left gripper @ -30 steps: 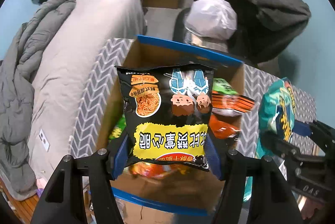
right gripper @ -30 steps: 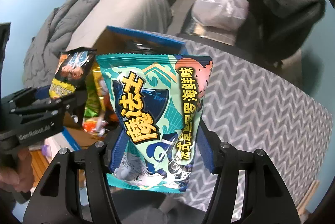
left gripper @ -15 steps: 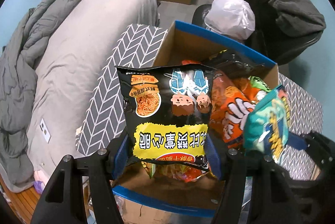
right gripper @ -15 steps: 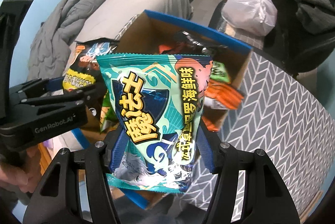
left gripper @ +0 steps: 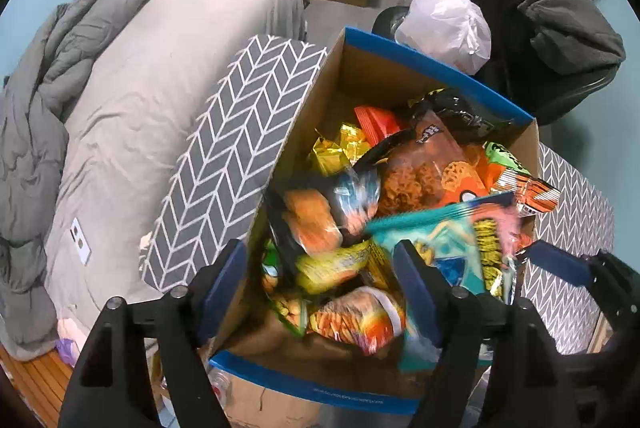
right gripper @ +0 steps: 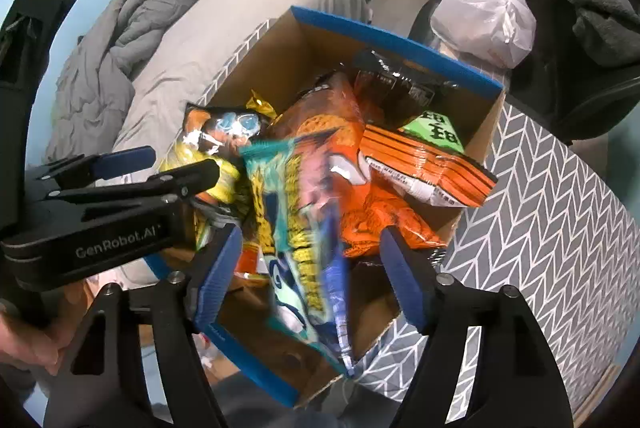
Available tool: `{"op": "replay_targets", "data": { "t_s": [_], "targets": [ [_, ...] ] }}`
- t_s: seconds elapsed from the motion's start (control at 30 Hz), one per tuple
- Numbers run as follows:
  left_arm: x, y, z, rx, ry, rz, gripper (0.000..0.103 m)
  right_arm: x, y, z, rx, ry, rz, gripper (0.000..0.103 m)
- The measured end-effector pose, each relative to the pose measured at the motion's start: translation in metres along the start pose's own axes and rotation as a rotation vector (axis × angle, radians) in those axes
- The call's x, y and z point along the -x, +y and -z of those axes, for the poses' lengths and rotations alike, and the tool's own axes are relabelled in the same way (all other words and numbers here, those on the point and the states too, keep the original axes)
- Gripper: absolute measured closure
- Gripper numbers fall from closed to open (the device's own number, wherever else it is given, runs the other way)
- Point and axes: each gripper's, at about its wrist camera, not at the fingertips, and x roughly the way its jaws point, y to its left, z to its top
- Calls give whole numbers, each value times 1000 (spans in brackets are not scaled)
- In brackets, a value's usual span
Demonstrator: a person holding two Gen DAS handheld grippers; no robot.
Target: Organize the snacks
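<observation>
Snack bags (left gripper: 420,184) lie piled in the box (left gripper: 432,64), bed (left gripper: 160,76) left of it.

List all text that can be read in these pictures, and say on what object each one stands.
"GenRobot.AI": on the left gripper body, seen from the right wrist.
Green packet in the cardboard box: large characters, not legible.
Teal snack bag: yellow characters, motion-blurred.
Print on the box's blue rim: too small.

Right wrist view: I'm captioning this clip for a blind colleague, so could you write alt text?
The right gripper hangs open over a cardboard box heaped with snack bags, its jaws just opened, a blurred teal snack bag loose between its fingers. The left gripper, also open, reaches in from the left; the box stands on a grey herringbone surface.
</observation>
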Motion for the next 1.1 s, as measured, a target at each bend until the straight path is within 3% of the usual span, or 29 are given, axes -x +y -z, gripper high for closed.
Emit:
{"op": "replay_targets", "data": {
  "t_s": [0.43, 0.8, 1.1],
  "targets": [
    [41, -3, 10, -13, -57, 5, 25, 38, -3, -8, 8, -80, 87, 29],
    [90, -6, 11, 20, -128, 73, 22, 84, -13, -12, -5, -161, 162, 26],
    [116, -18, 10, -23, -173, 78, 20, 116, -20, -13, -25, -212, 211, 22]
  ]
}}
